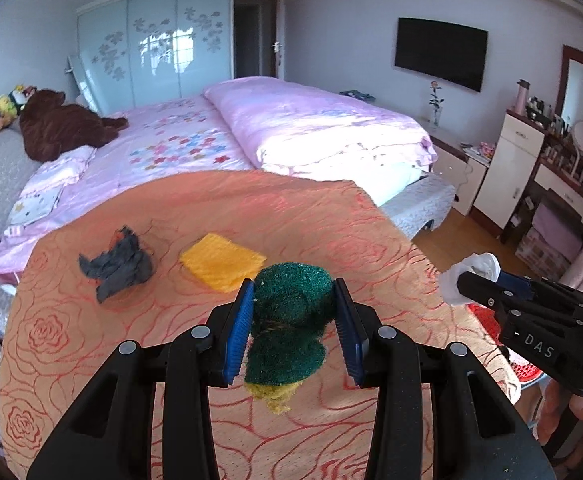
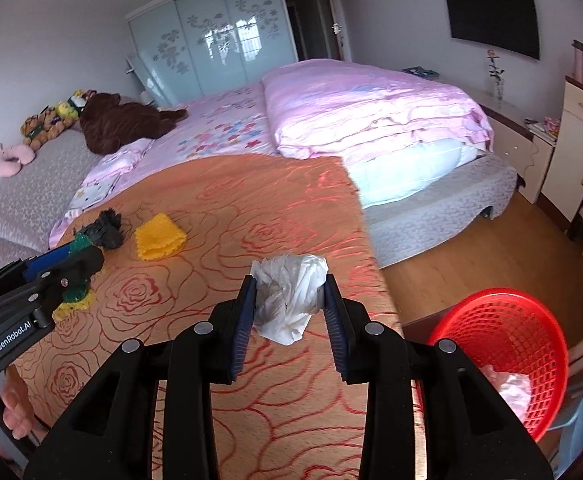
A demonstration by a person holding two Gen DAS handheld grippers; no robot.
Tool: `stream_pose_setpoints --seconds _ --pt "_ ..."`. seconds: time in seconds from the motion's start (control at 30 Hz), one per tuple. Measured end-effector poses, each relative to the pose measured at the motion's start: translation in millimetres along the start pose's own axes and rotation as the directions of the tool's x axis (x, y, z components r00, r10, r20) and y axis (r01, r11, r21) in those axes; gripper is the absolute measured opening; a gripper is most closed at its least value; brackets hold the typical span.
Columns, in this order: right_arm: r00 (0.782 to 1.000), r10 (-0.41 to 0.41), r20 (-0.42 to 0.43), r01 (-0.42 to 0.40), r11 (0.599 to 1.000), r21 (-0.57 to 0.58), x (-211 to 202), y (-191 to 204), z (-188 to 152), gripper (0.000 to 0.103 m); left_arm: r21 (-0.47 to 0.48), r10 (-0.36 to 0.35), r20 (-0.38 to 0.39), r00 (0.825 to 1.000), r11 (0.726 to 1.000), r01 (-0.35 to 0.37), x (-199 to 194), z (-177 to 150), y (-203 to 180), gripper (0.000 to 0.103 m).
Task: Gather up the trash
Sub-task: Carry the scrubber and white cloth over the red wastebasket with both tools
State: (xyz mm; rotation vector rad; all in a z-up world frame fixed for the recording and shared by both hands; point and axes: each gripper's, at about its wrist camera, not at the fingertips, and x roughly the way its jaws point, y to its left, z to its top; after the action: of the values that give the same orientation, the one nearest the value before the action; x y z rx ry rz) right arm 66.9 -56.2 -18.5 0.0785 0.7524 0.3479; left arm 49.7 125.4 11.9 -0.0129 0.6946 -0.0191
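Observation:
My left gripper (image 1: pixel 293 308) is shut on a green and yellow scouring sponge (image 1: pixel 287 320), held above the orange rose-patterned tablecloth (image 1: pixel 331 232). My right gripper (image 2: pixel 289 304) is shut on a crumpled white tissue wad (image 2: pixel 287 300), also lifted over the cloth. Each gripper shows in the other view: the right one with the white wad (image 1: pixel 471 276) at the right edge, the left one with the sponge (image 2: pixel 71 276) at the left edge. A dark grey rag (image 1: pixel 117 266) and a yellow cloth (image 1: pixel 221 260) lie on the tablecloth. A red mesh basket (image 2: pixel 503 348) stands right of the table with pink paper inside.
A bed with pink bedding (image 1: pixel 291 128) lies just beyond the table. A dresser with bottles (image 1: pixel 563 148) stands at the right wall, over wooden floor (image 2: pixel 471 248). A hand (image 2: pixel 15 416) shows under the left gripper.

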Motion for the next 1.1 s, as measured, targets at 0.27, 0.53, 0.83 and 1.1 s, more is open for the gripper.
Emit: stream_pose_setpoints --seconds 0.27,0.53,0.83,1.1 --pt "0.998 -0.057 0.029 0.056 0.998 0.026 -25 -31 1 0.033 0.059 -0.060 0.012 0.998 0.997 0.059 -4 14 -37 0.038" --pt "0.990 -0.128 0.060 0.122 0.988 0.091 -52 -72 -2 0.033 0.135 -0.121 0.004 0.993 0.984 0.119 3 20 -83 0.038" --pt "0.980 -0.190 0.059 0.178 0.970 0.163 -70 -109 -18 0.033 0.172 -0.189 -0.017 0.982 0.967 0.189 13 28 -122 0.038" --pt "0.972 -0.226 0.062 0.201 0.940 0.274 -81 -145 -36 0.033 0.207 -0.249 -0.063 0.967 0.944 0.256 27 18 -159 0.038"
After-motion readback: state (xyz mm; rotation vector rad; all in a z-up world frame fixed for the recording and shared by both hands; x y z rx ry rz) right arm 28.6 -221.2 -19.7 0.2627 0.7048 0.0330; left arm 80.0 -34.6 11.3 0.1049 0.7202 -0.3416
